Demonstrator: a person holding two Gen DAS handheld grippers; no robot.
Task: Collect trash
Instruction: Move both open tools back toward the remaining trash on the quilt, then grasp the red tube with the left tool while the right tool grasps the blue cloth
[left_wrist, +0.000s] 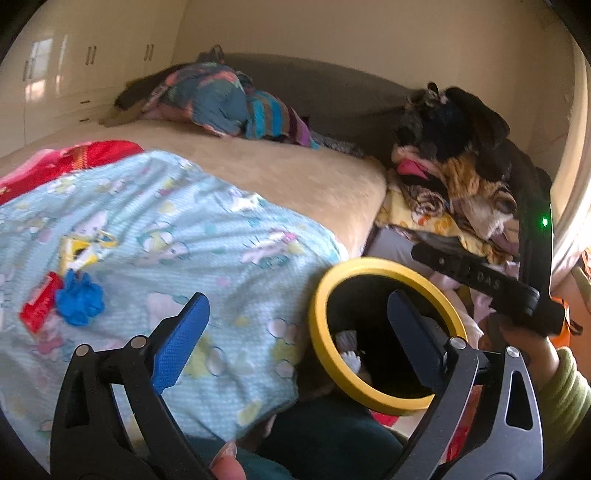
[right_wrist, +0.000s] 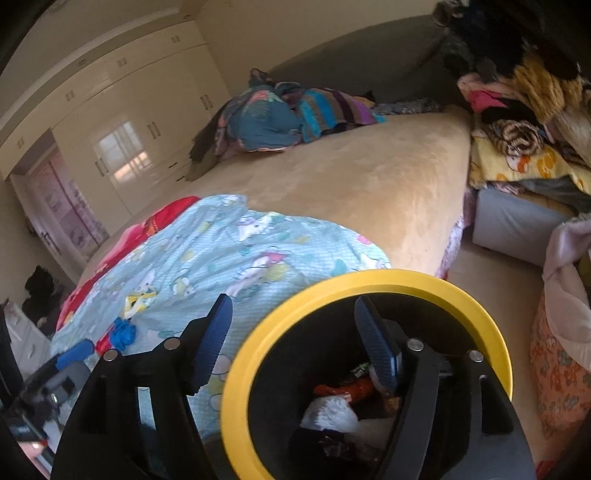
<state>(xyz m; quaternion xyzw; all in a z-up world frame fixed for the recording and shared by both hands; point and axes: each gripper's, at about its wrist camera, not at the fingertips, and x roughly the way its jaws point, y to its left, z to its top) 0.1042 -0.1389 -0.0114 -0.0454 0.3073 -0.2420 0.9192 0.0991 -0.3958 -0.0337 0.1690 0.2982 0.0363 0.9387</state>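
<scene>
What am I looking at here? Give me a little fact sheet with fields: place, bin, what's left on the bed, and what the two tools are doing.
place: bedroom, beside a bed
bin: yellow-rimmed bin by the bed's edge, trash already inside
left on the bed: red wrapper, crumpled blue piece, yellow-white scrap, all on the light blue sheet
left tool: open, empty
right tool: open, empty, over the bin

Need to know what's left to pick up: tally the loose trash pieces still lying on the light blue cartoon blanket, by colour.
Blue: 1, a crumpled blue piece
Red: 1, a red wrapper beside it
Yellow and white: 1, a wrapper further up the blanket
Total: 3
</scene>
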